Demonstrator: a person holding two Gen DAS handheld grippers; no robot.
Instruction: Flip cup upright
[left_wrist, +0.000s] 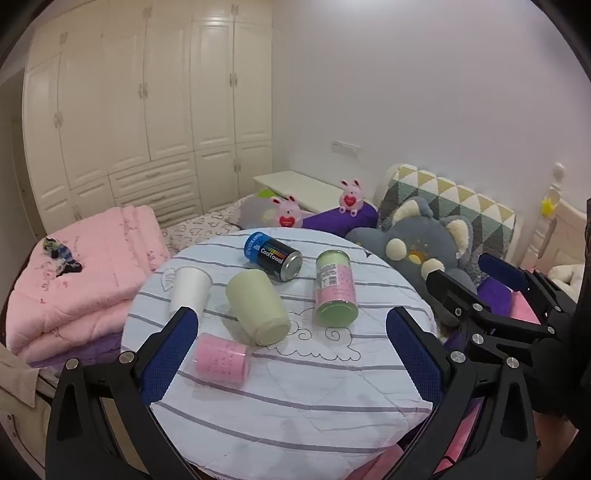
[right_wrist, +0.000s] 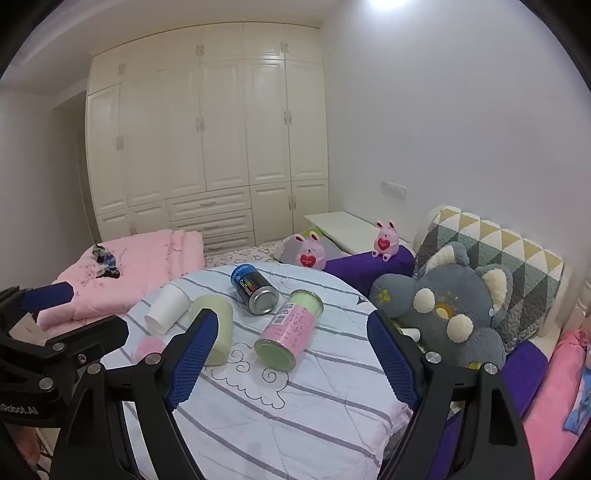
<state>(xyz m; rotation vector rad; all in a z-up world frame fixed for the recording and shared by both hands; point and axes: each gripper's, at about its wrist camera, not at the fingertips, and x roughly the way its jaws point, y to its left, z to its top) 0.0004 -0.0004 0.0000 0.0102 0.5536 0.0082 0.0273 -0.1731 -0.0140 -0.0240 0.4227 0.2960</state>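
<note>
A round table (left_wrist: 295, 424) covered in a white quilted cloth with grey stripes carries five containers, all lying on their sides; the pale green matte cup (left_wrist: 258, 306) lies near the middle, its flat base turned toward the near edge and its mouth pointing far and left. The left gripper (left_wrist: 291, 354) hovers over the near part of the table with its blue-padded jaws spread wide and holding nothing; the cup sits just beyond and between its fingertips, closer to the left finger. The right gripper (right_wrist: 288, 354) is likewise spread wide and empty; in its view the cup (right_wrist: 218, 328) is partly hidden behind its left finger, to the left of the gap. A white paper cup (left_wrist: 189, 290) lies just left of the green cup; a small pink cylindrical tub (left_wrist: 221, 360) lies near and left of it; a dark blue CoolTowel can (left_wrist: 272, 256) lies beyond it; a pink and green lidded canister (left_wrist: 335, 293) lies to its right.
</note>
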